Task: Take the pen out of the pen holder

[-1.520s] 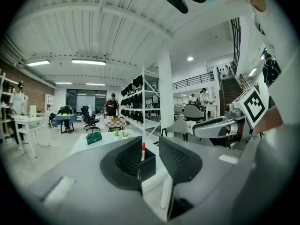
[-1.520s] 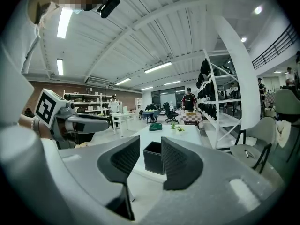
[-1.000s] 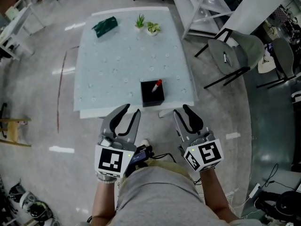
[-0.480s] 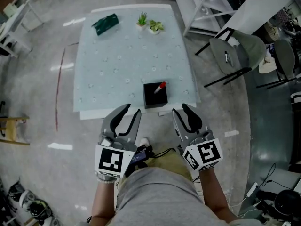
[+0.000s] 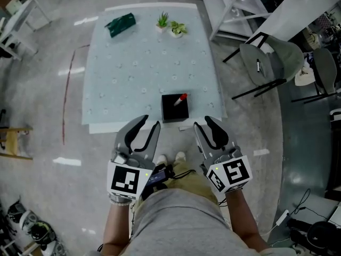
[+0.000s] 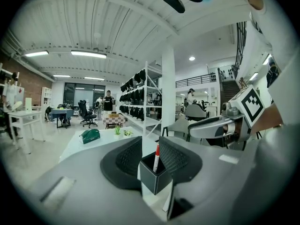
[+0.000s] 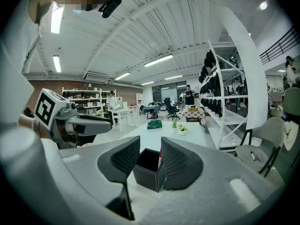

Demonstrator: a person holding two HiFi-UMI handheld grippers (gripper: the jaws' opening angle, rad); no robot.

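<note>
A black square pen holder (image 5: 171,111) stands near the front edge of the pale table (image 5: 133,68). A pen with a red cap (image 5: 181,98) leans inside it. My left gripper (image 5: 149,122) hovers open just short of the table edge, a little left of the holder. My right gripper (image 5: 203,123) is open too, slightly right of the holder. In the left gripper view the holder (image 6: 158,181) and pen (image 6: 156,157) show between the left gripper's (image 6: 150,150) jaws. In the right gripper view the holder (image 7: 146,171) sits ahead of the right gripper (image 7: 150,154), and only a red sliver of the pen (image 7: 160,162) shows.
A green packet (image 5: 121,25) and two small potted plants (image 5: 162,21) (image 5: 177,30) sit at the table's far end. Grey chairs (image 5: 266,63) and white shelving (image 5: 234,4) stand to the right. A wooden stool (image 5: 13,142) is at the left on the floor.
The view has shifted slightly and the person's feet now show below the table edge. Both grippers stay open and near the same spot; the pen remains in the holder.
</note>
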